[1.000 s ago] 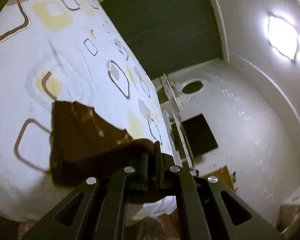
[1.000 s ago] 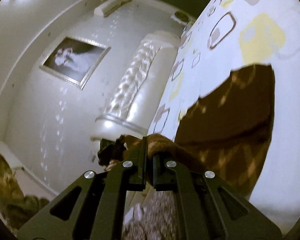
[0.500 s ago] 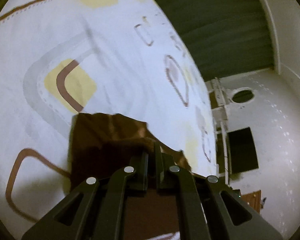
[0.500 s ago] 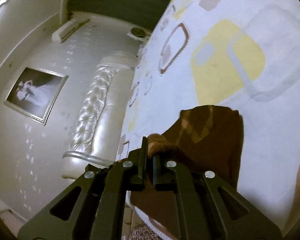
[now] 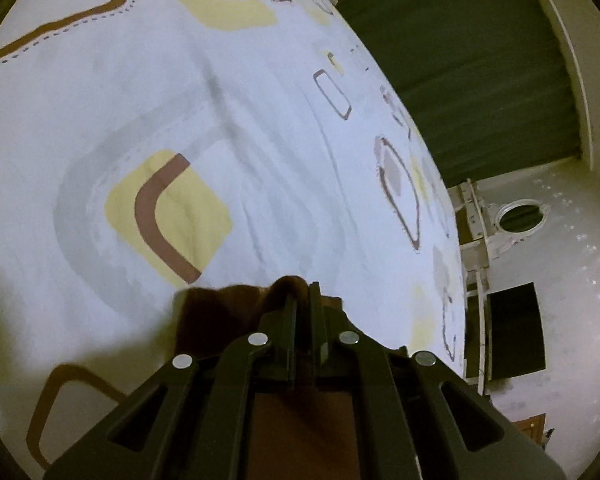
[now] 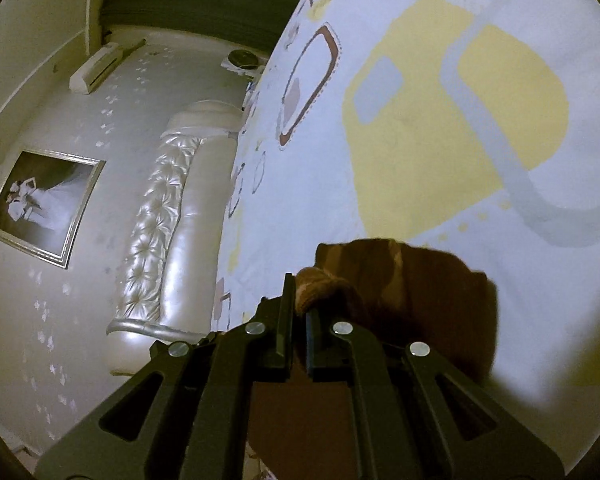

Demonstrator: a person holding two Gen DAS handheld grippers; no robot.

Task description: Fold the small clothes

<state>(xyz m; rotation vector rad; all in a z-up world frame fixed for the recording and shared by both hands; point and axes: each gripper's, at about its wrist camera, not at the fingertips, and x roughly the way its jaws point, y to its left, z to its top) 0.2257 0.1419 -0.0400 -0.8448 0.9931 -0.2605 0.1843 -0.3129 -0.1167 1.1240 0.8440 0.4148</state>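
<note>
A small brown garment [image 5: 220, 312] with a lighter diamond pattern lies on a white bed sheet [image 5: 220, 120] printed with yellow, grey and brown rounded squares. My left gripper [image 5: 302, 296] is shut on a bunched edge of the brown garment, low over the sheet. In the right wrist view my right gripper [image 6: 298, 300] is shut on another bunched edge of the same garment [image 6: 420, 292], which spreads to the right of the fingers on the sheet [image 6: 460, 120]. Most of the cloth beneath each gripper is hidden by its frame.
The bed's far edge [image 5: 440, 216] drops off toward a dark green curtain [image 5: 480, 60] and white furniture with a round mirror [image 5: 520, 220]. On the right wrist side stand a tufted cream headboard [image 6: 168, 216], a framed picture [image 6: 44, 208] and a wall air conditioner [image 6: 96, 68].
Both grippers have come down toward the bed with the brown garment still held. The cloth that hung spread in view now lies bunched close under the fingers, and the sheet fills more of each view.
</note>
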